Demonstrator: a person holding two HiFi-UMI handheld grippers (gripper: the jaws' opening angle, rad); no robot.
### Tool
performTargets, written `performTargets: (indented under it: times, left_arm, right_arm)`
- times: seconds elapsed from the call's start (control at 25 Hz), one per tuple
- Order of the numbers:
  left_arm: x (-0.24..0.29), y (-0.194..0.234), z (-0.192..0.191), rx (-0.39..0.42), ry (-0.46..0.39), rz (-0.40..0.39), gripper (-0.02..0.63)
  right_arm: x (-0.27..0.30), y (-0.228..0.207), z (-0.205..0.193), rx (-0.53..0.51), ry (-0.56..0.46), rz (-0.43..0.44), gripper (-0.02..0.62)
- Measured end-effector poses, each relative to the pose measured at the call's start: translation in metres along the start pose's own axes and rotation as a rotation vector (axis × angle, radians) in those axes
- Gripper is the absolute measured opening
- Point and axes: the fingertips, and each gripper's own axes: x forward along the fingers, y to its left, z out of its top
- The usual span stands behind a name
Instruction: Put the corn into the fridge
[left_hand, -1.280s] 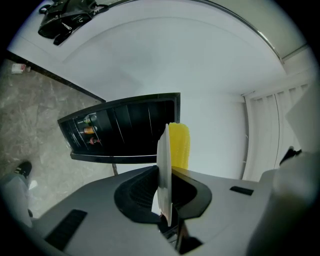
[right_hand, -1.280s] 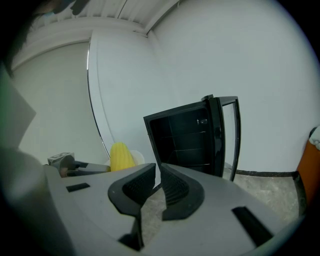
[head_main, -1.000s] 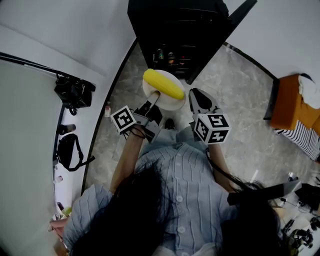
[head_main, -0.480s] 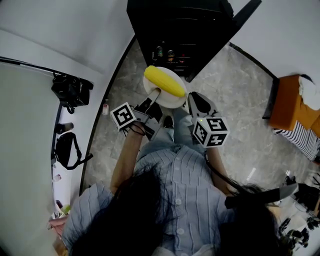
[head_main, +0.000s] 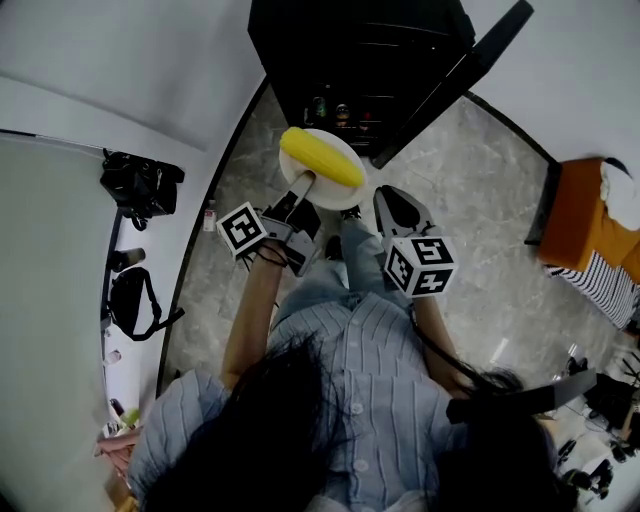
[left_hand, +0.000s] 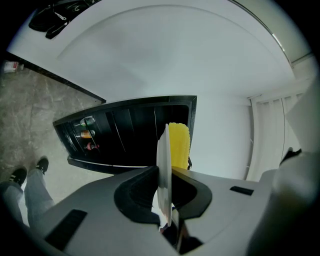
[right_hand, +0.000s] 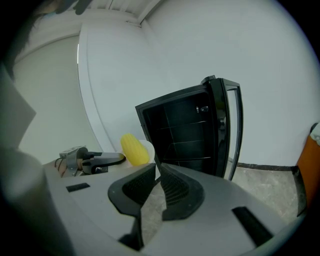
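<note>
- The corn (head_main: 322, 162) lies across a white plate (head_main: 336, 199), held in the air just before the open black fridge (head_main: 360, 60)
- The left gripper (head_main: 302, 187) is clenched on the plate's near rim
- The right gripper (head_main: 392, 206), just right of the plate, has its jaws together on nothing
- Bottles (head_main: 330, 108) stand on a fridge shelf

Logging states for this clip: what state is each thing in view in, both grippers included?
fridge: door open
plate: held by its rim, off the floor
corn: lying on the plate, outside the fridge
left gripper: shut on the plate
right gripper: shut, empty
</note>
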Motion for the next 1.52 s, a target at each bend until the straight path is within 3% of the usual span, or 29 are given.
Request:
performTargets:
  times: [0.24,0.52,0.96,1.24,1.52]
  left_arm:
    - [0.034,0.006,0.009,-0.018,0.011,-0.030,0.037]
    - [0.074,0.031,0.021,0.049,0.045,-0.020,0.037]
    - [0.128,0.056,0.034,0.046,0.054,-0.017,0.037]
    - [0.151,0.080,0.045,0.028,0.060,0.013,0.037]
    - [0.177,0.104,0.058,0.069,0.108,0.038,0.037]
  right_arm:
    - [0.019,-0.017,0.012,0.000,0.004,0.005,0.043]
    - [0.048,-0.049,0.010,0.026,0.003,-0.024,0.043]
    - [0.093,-0.091,0.009,0.060,-0.014,-0.051,0.043]
    - [0.124,-0.109,0.007,0.082,-0.006,-0.042,0.043]
    - [0.144,-0.125,0.007,0.094,-0.009,-0.054,0.043]
